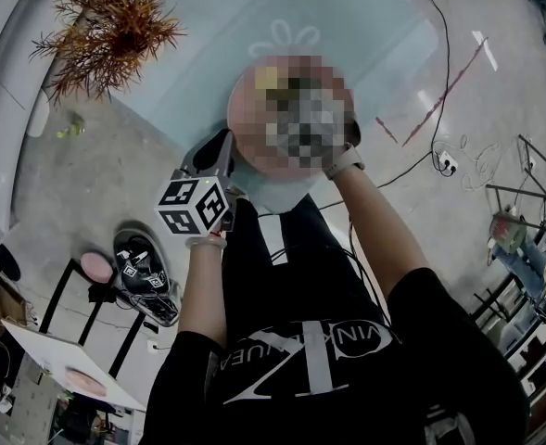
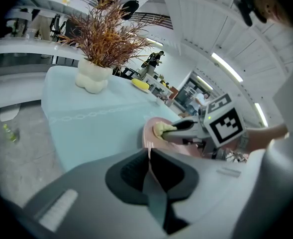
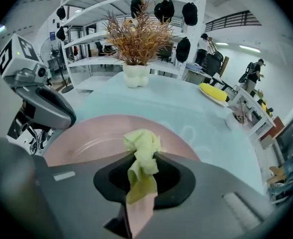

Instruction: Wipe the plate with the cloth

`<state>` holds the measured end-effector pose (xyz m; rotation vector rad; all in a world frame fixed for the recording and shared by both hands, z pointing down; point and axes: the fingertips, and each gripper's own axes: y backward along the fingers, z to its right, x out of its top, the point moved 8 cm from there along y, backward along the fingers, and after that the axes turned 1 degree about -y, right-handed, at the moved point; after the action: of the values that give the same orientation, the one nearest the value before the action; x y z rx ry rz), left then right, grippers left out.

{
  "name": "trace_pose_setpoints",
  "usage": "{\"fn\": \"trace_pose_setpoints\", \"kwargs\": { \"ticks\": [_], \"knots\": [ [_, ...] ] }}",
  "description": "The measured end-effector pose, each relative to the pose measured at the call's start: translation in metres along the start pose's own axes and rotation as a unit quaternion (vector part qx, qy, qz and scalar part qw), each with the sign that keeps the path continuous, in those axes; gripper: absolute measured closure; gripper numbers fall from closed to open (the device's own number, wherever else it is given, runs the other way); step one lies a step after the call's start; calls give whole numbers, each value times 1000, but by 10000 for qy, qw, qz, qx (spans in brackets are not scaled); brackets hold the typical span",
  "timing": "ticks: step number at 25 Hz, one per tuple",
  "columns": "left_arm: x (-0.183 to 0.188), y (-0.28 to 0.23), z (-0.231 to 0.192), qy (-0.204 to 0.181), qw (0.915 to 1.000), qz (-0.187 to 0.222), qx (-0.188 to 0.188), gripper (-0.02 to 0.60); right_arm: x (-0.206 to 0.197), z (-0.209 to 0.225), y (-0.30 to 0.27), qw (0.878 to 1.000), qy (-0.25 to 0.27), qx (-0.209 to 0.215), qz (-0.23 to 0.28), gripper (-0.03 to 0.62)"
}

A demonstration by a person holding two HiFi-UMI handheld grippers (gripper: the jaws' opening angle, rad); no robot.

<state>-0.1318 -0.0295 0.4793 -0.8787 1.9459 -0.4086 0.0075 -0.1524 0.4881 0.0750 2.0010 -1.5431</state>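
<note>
My left gripper (image 2: 148, 158) is shut on the rim of a pink plate (image 2: 150, 133), whose thin edge shows between the jaws. It holds the plate above the near edge of the pale blue table (image 1: 254, 26). My right gripper (image 3: 142, 166) is shut on a bunched yellow cloth (image 3: 142, 151), and the cloth rests against the plate's face (image 3: 86, 138). From the left gripper view, the right gripper (image 2: 183, 126) presses the cloth (image 2: 162, 129) onto the plate. In the head view a mosaic patch covers most of the plate (image 1: 249, 123) and the right gripper; the left gripper (image 1: 215, 154) grips the plate's lower left.
A dried plant in a white vase (image 2: 92, 76) stands at the table's far end. A yellow object (image 3: 213, 93) lies at the far right of the table. On the floor are cables with a power strip (image 1: 447, 163), and another gripper device (image 1: 143, 276) sits at lower left.
</note>
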Motion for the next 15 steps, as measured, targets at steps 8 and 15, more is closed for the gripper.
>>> {"fn": "trace_pose_setpoints", "kwargs": {
  "ticks": [8, 15],
  "knots": [
    [0, 0, 0, -5, 10000, -1, -14, 581, -41, 31, 20, 9964, -466, -593, -381, 516],
    [1, 0, -1, -30, 10000, -42, -29, 581, -74, 24, 39, 9929, -705, -720, -633, 519]
  ]
}}
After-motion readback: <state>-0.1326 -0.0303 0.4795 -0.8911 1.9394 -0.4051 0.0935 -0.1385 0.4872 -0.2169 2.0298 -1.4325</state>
